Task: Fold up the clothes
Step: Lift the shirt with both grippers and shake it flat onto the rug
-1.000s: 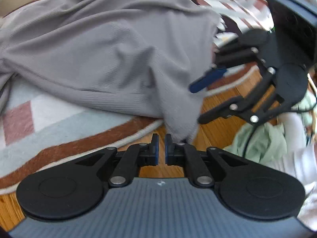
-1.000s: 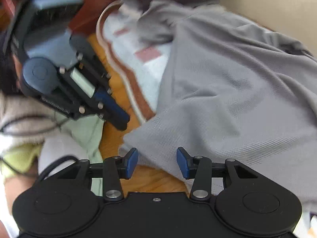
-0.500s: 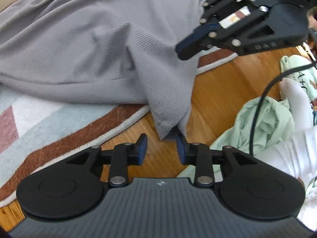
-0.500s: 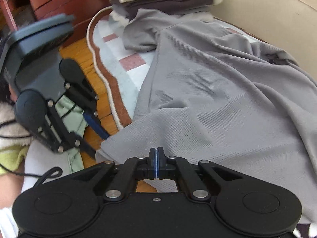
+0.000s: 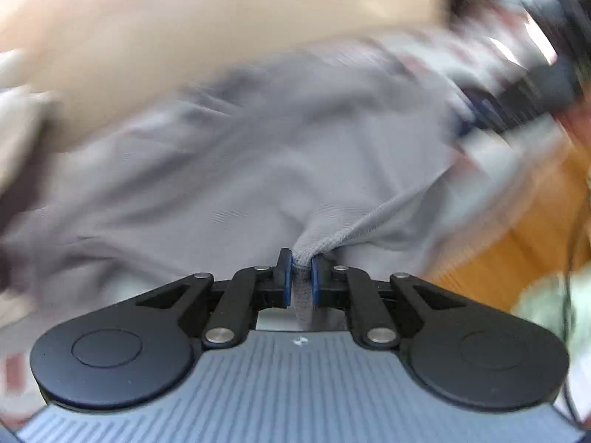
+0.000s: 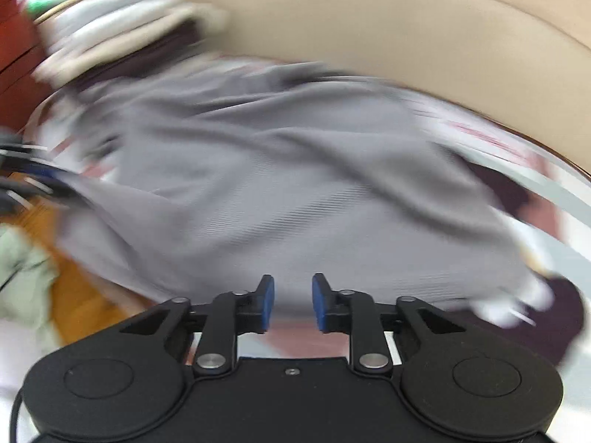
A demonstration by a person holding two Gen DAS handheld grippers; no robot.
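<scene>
My left tongs (image 5: 298,277) have just closed on a bunched corner of the grey ribbed shirt (image 5: 258,155), which lies spread over the patterned rug (image 6: 491,136) beside the wooden floor (image 5: 524,221). My right tongs (image 6: 293,302) have just been opening and stand partly apart, nothing between them, seemingly just above the shirt's near edge, though blur obscures it.

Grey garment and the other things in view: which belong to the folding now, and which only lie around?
In the job:
- grey garment
- left hand-held gripper, shut on its corner
- right hand-held gripper, open

Lying about:
- pale green cloth
- folded stack
- patterned rug
</scene>
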